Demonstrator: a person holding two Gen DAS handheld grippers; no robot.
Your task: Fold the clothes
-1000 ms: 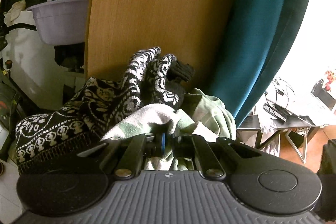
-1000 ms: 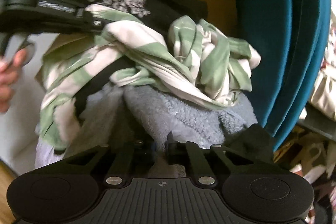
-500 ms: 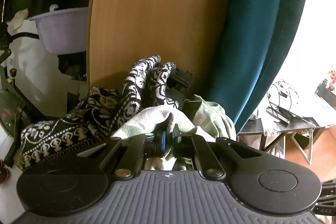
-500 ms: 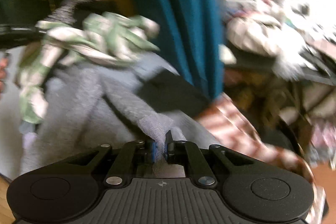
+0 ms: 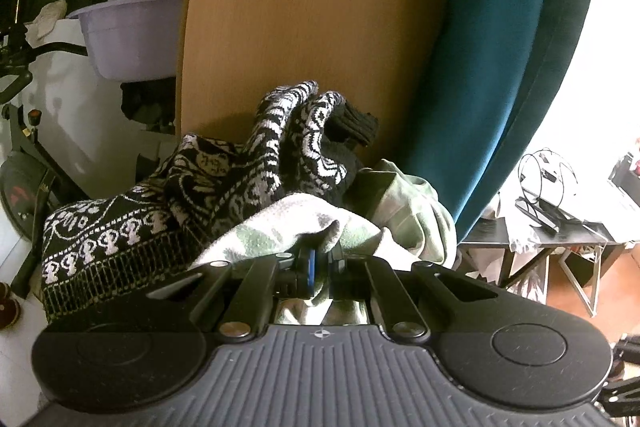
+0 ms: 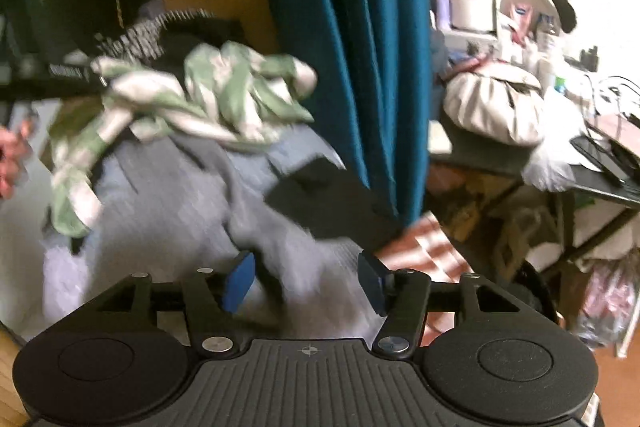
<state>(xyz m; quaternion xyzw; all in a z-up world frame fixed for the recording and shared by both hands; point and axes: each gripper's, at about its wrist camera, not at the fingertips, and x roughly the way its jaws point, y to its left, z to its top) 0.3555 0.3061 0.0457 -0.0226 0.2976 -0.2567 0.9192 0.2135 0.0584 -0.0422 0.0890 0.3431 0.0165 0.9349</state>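
Left wrist: left gripper (image 5: 320,261) pinching green-white garment (image 5: 280,223); right gripper (image 6: 306,281) jaws apart.

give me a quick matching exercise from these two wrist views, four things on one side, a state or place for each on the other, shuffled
Things:
1. left gripper
2. right gripper
3. black-and-white patterned knit
4. lilac basin

States or places:
a. open, nothing between its pads
b. heaped against the wooden board
c. shut on the green-and-white garment
d. raised at far left, beside the board's edge

Pairs: 1-c, 2-a, 3-b, 4-d
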